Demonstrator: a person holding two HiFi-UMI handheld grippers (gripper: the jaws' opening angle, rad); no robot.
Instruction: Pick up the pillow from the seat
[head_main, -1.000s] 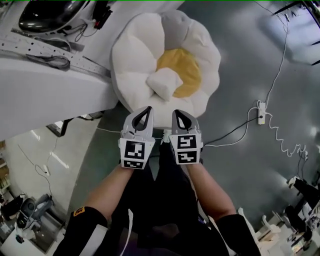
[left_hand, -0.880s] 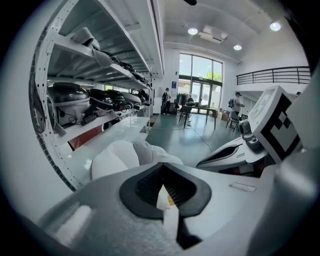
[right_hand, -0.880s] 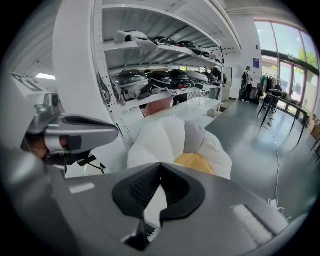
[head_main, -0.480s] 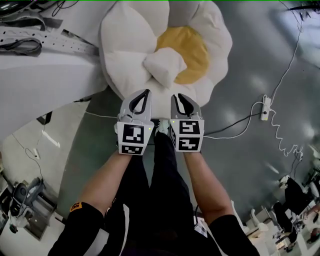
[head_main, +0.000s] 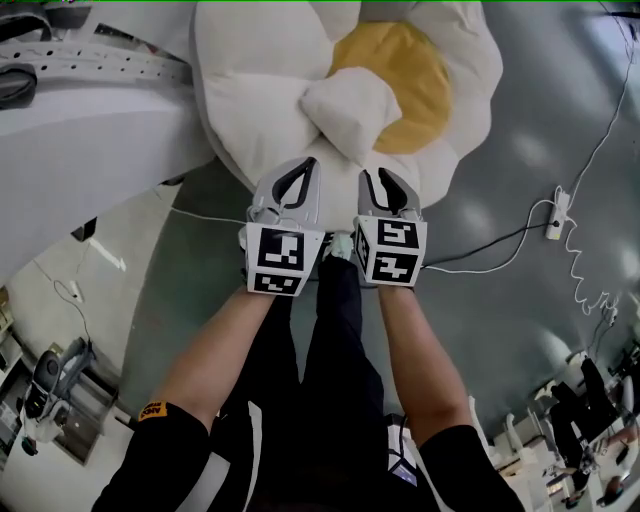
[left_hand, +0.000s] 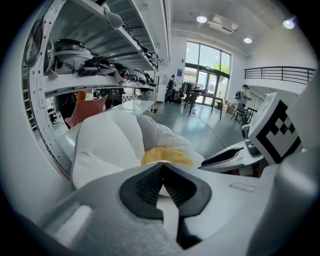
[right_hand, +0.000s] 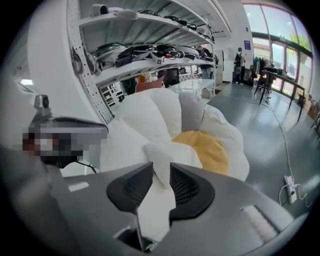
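Note:
A small white pillow lies on a flower-shaped seat cushion with white petals and a yellow centre. Both grippers hover side by side at the cushion's near edge, pointing at it. My left gripper is shut, its pads meeting at the tips, with nothing in it. My right gripper stands open. Its jaws have just been opening and nothing is between them. The pillow shows through the gap, a little beyond the tips.
A white metal shelf rack with cables and gear stands at the left, close against the cushion. On the grey floor at the right lie a power strip and a white cord. The person's legs stand just below the grippers.
Both grippers have come down and closer to the cushion's near edge. The cushion and pillow now fill more of the head view.

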